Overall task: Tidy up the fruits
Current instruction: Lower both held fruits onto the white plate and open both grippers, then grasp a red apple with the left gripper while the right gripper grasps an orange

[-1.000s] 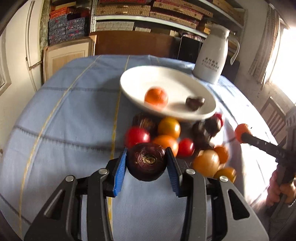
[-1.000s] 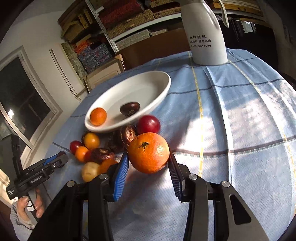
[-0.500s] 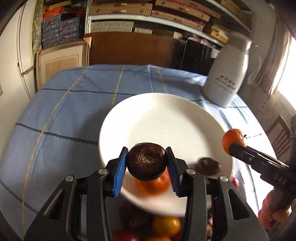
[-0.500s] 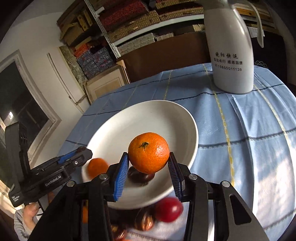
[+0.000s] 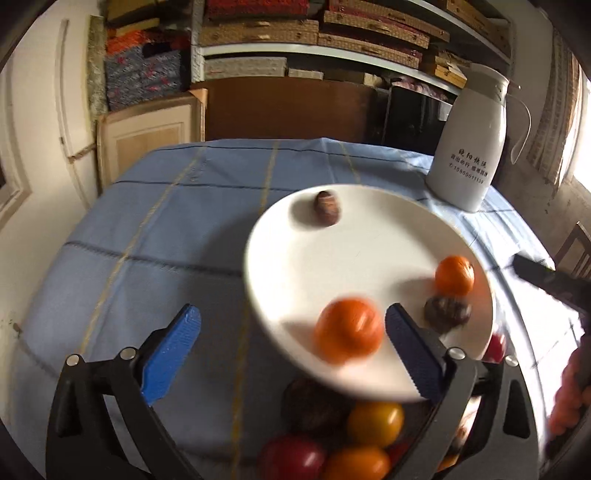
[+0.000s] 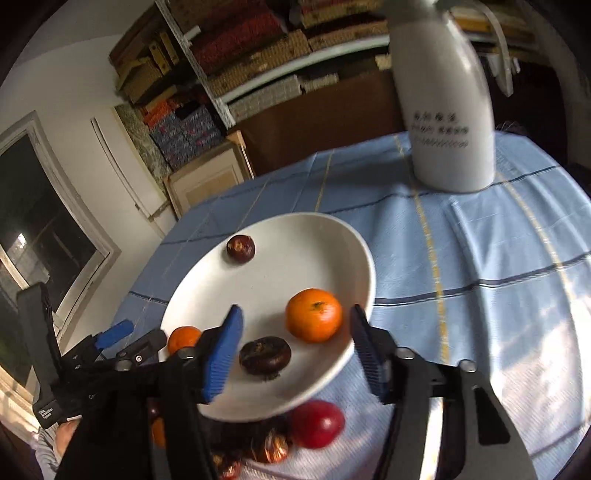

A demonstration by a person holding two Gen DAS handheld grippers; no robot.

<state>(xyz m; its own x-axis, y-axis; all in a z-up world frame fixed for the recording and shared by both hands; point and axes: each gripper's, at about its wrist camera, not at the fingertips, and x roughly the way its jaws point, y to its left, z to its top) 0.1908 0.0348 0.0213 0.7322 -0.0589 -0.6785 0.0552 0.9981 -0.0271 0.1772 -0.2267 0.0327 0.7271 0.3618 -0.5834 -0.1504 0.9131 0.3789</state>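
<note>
I see a white jug (image 5: 467, 147) standing upright at the far edge of the table (image 5: 166, 229), which wears a blue checked cloth; behind it, shelves (image 5: 314, 33) stacked with boxes.

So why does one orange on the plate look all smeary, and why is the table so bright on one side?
Left wrist view: the near orange is smeared by motion blur, while the far dark fruit looks sharper. Right wrist view: sunlight washes out the blue tablecloth at lower right, and the white jug is slightly blurred. Both views bulge from the fisheye lens.
</note>
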